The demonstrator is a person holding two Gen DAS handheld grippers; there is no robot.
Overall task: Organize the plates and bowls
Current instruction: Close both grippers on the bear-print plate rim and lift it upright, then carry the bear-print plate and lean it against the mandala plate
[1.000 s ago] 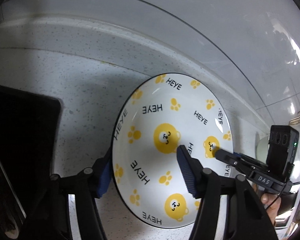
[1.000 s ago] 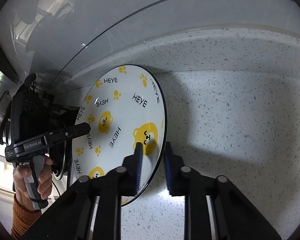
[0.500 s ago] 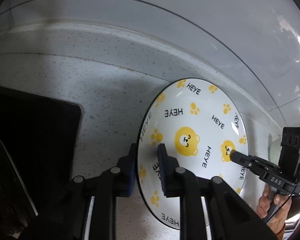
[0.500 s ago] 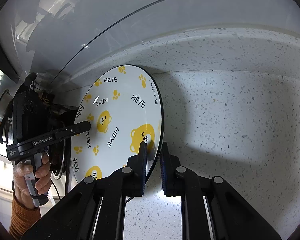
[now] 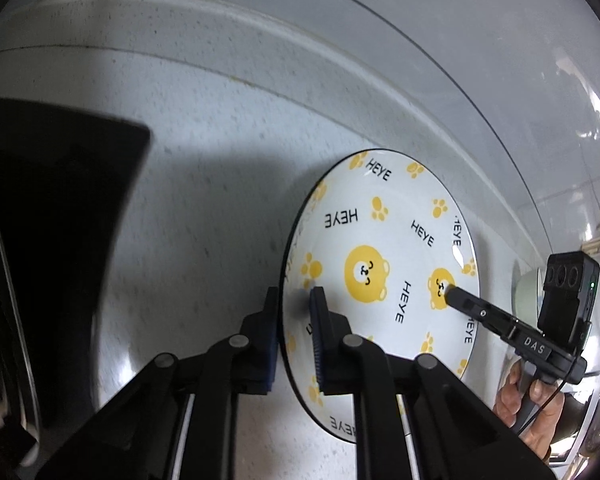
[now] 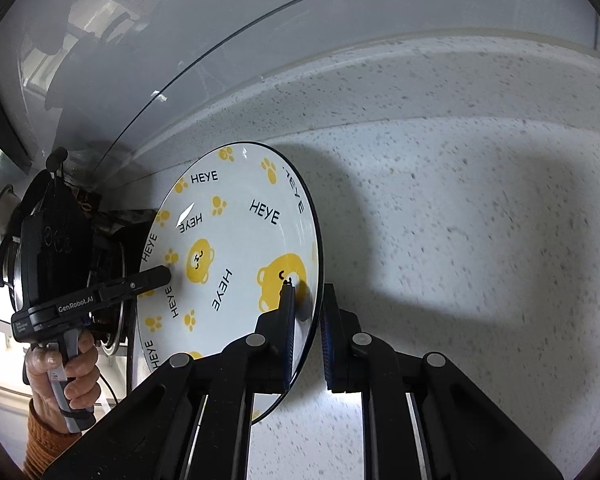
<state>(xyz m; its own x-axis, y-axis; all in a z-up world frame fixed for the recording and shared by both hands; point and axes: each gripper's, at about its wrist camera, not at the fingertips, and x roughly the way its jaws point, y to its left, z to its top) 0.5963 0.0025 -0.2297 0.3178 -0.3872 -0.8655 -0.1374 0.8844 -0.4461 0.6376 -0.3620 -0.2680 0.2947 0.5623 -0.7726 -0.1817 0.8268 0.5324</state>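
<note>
A white plate with yellow bears, paw prints and "HEYE" lettering is held tilted above the speckled counter. My left gripper is shut on its left rim. My right gripper has its jaws on either side of the opposite rim of the plate, with a small gap at the outer pad. Each gripper shows in the other's view: the right gripper at the plate's right edge, the left gripper at its left edge.
The speckled white counter runs to a raised back edge and a glossy wall. A black stove area lies to the left. A metal pot stands beyond the left gripper.
My left gripper closed from wide open onto the plate's left rim. My right gripper's jaws, tight on the rim half a second ago, have parted a little. The plate shifted slightly right in the left view.
</note>
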